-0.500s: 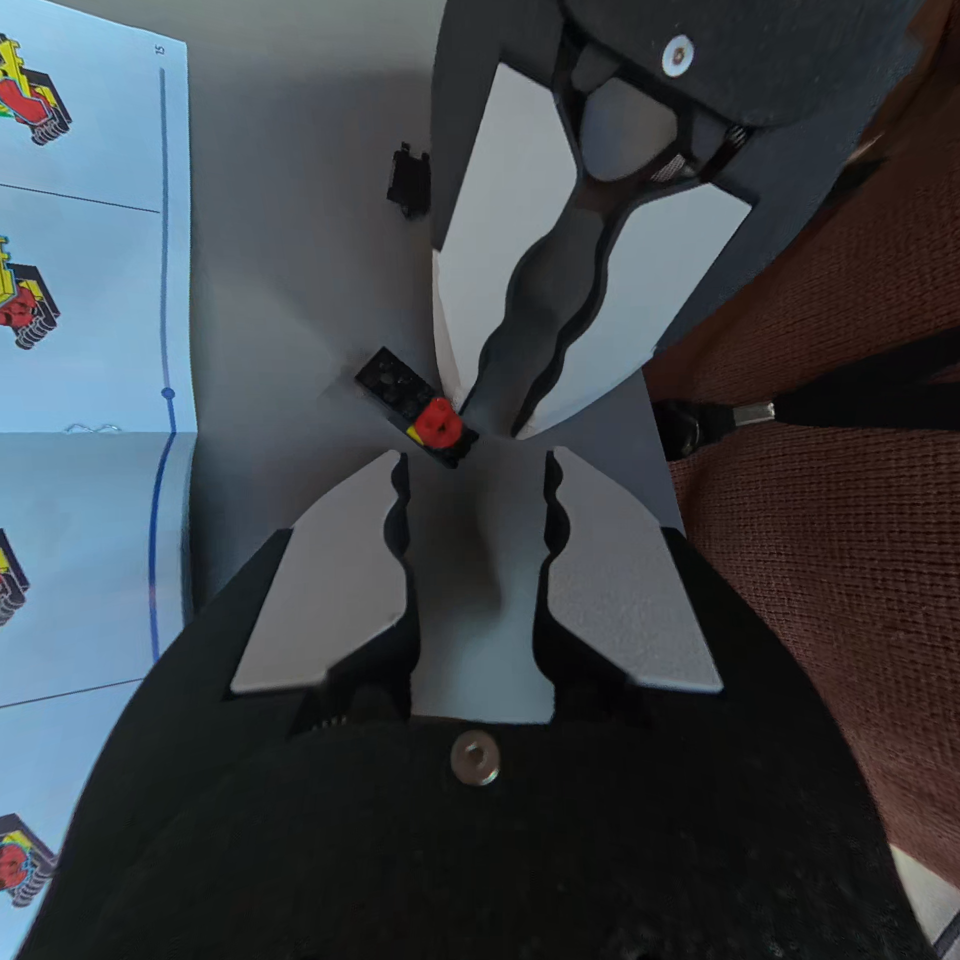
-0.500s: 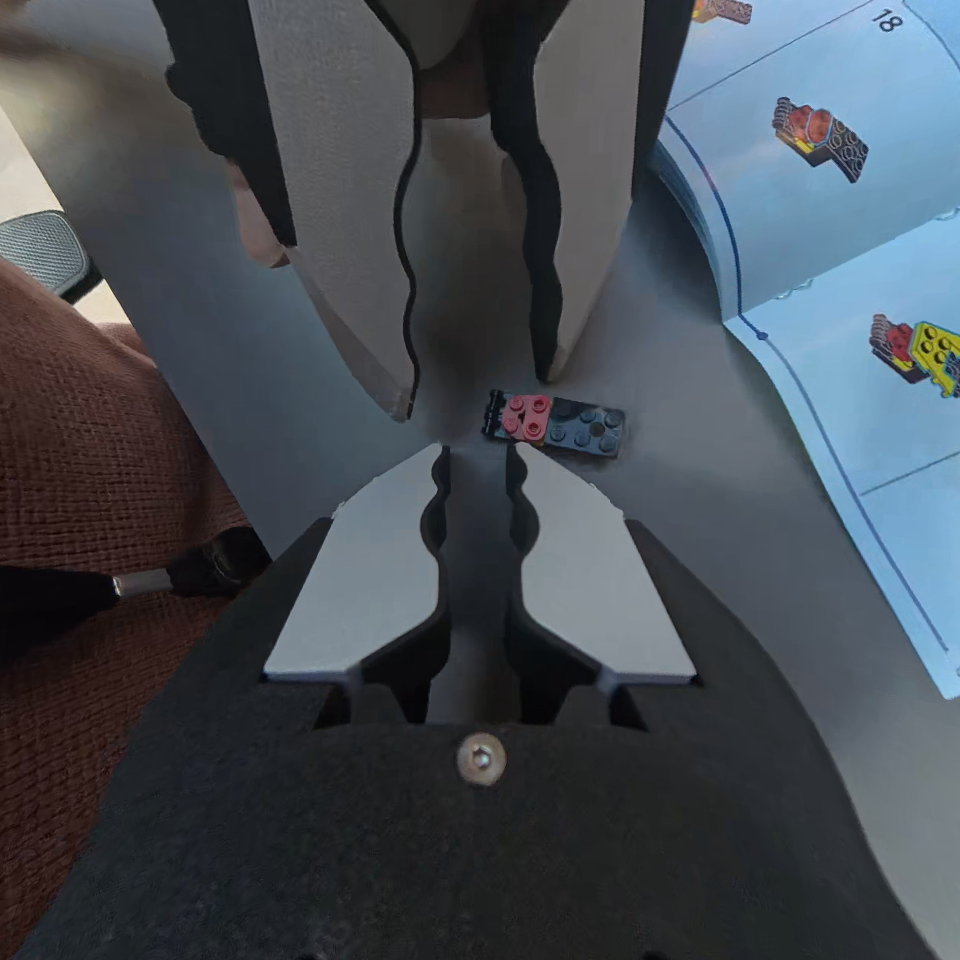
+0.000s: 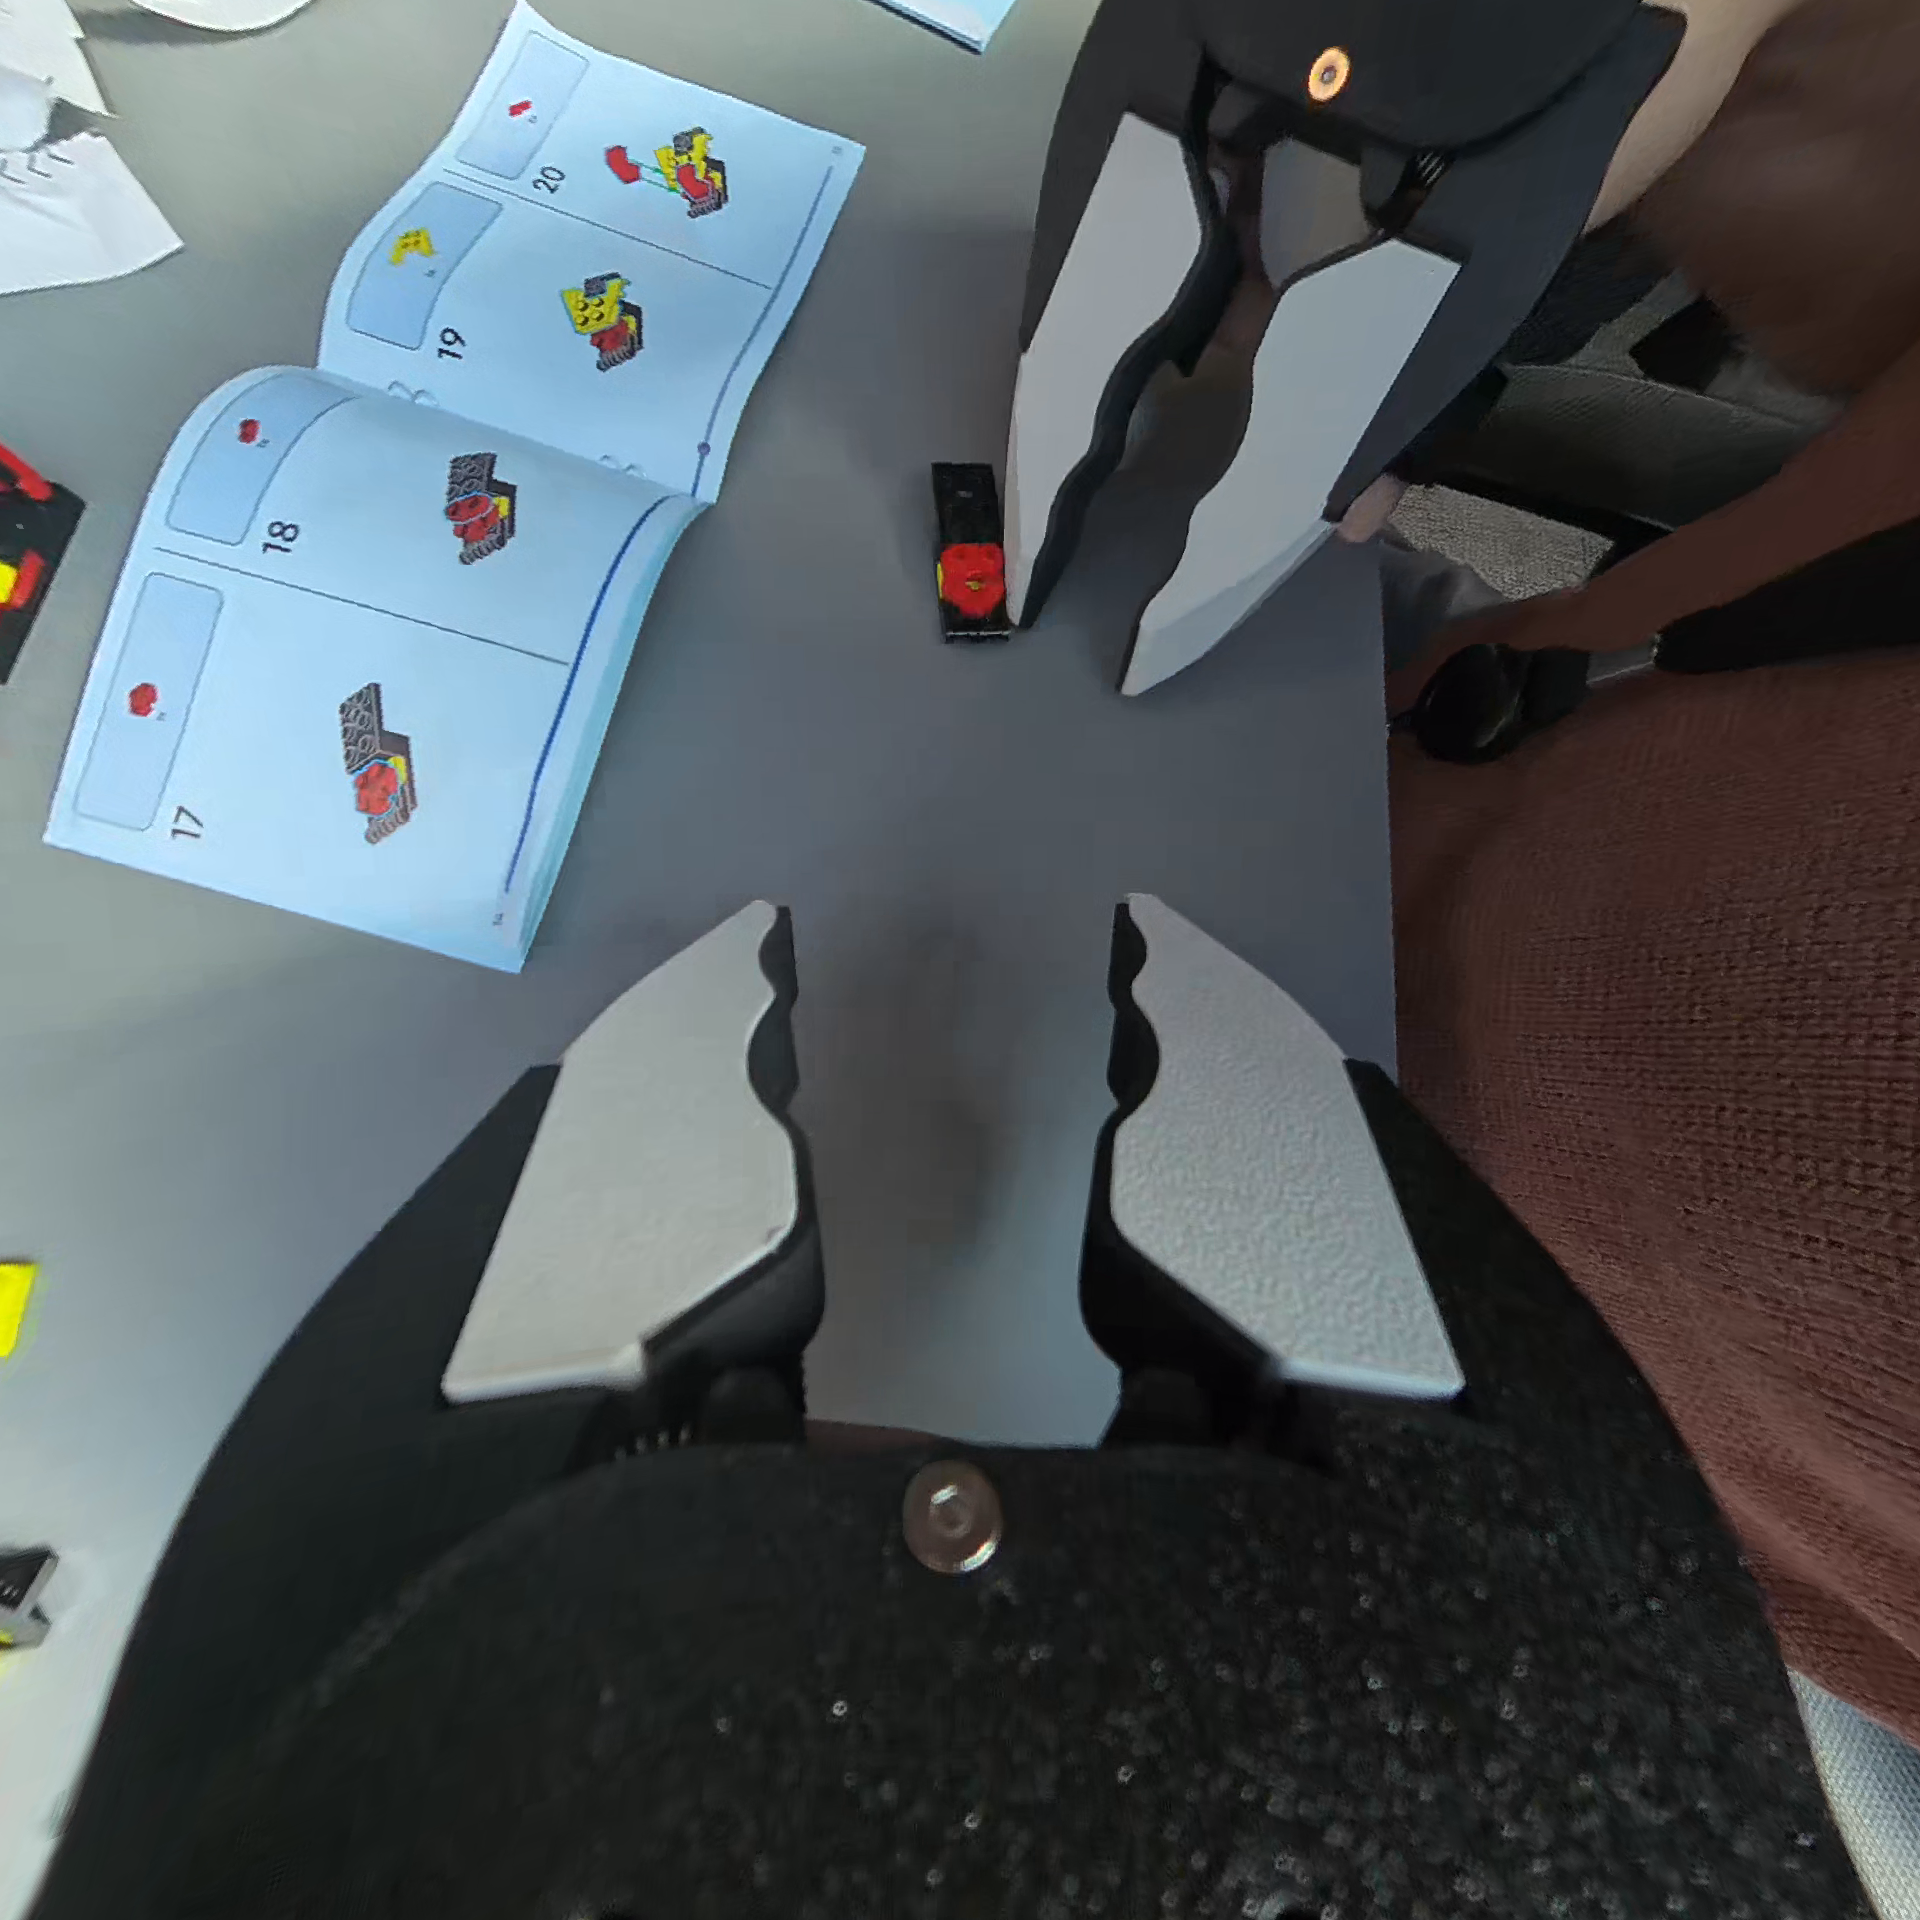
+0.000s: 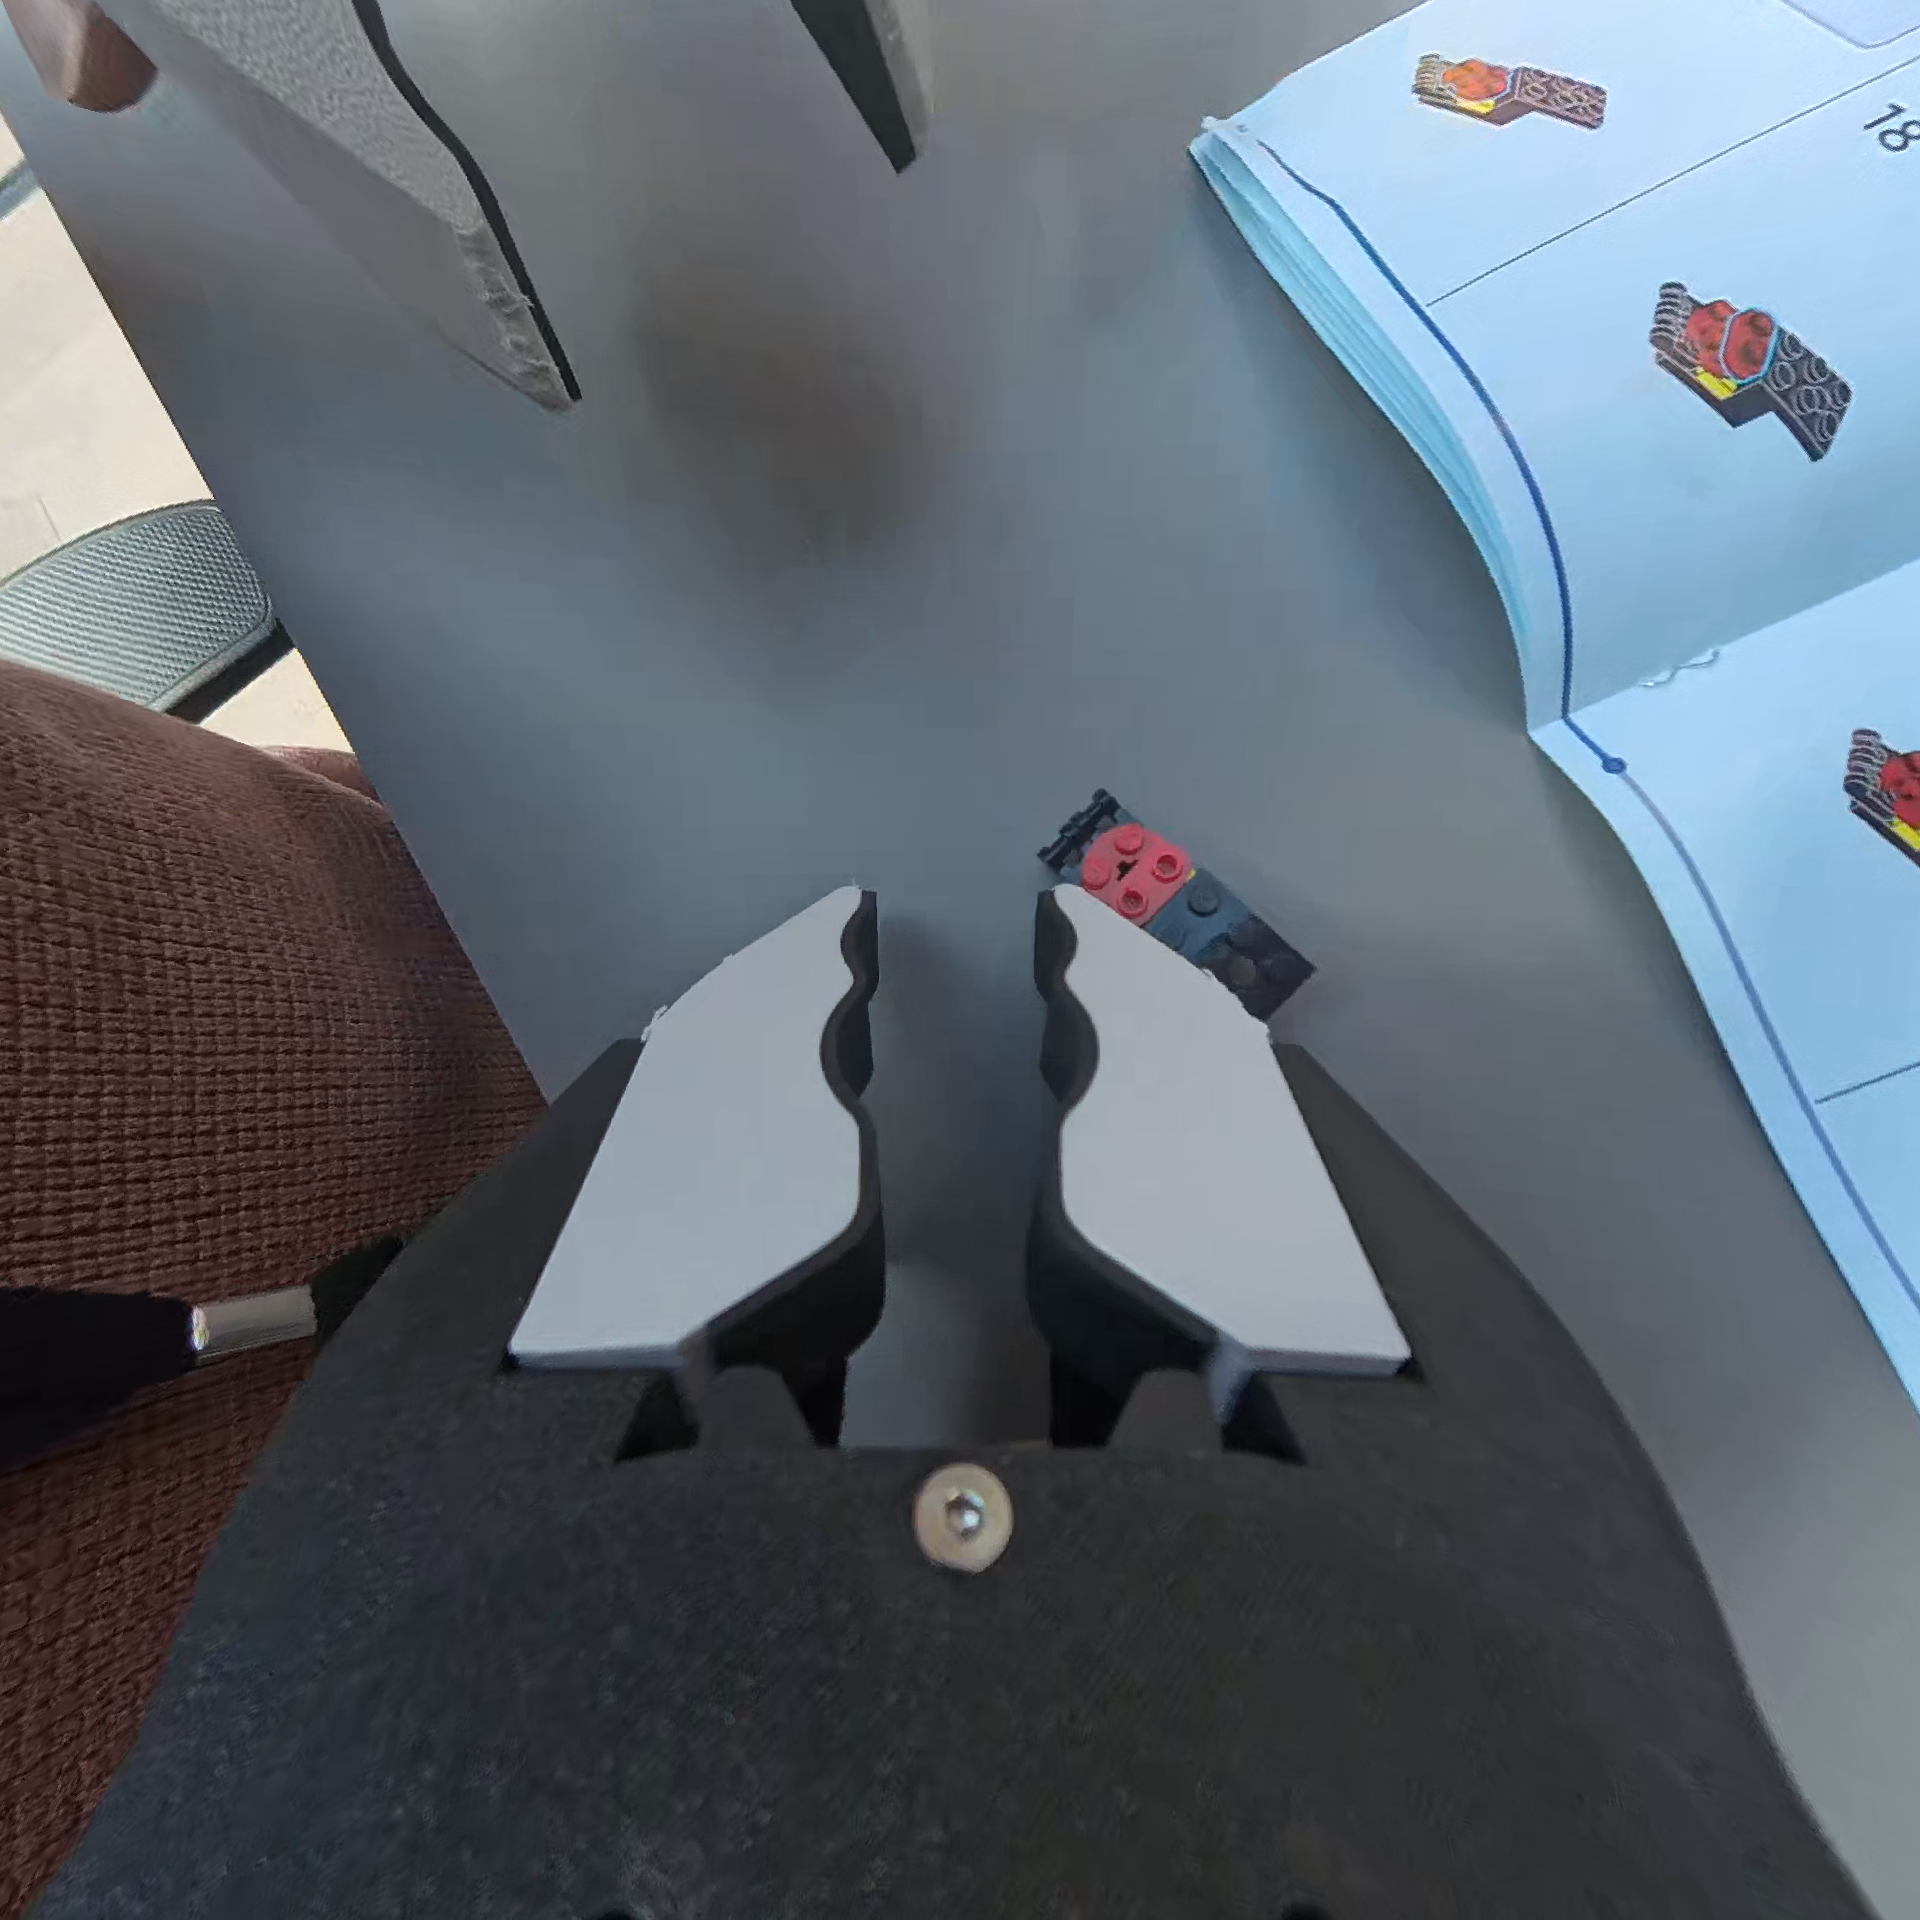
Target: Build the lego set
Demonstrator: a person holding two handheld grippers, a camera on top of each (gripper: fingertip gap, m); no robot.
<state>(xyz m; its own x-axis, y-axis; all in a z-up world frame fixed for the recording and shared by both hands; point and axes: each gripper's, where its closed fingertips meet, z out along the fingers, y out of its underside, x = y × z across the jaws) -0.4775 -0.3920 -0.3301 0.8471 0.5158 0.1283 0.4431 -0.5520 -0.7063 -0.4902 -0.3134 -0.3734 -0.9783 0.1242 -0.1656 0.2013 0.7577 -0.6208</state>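
We are watching the small black-and-red assembly lying loose on the grey counter, touching our right claw, both claws gaping and empty. A sideways nudge is risking a skid toward the booklet; the left claw is hanging well apart.

Both grippers look identical: the left gripper and right gripper each have a chunky, speckly matte black body, with one silver screw at lower centre. The fingers are pale grey textured plates with wavy black inner edges. The person's rust-brown ribbed knit sleeve fills the right edge of the left wrist view.
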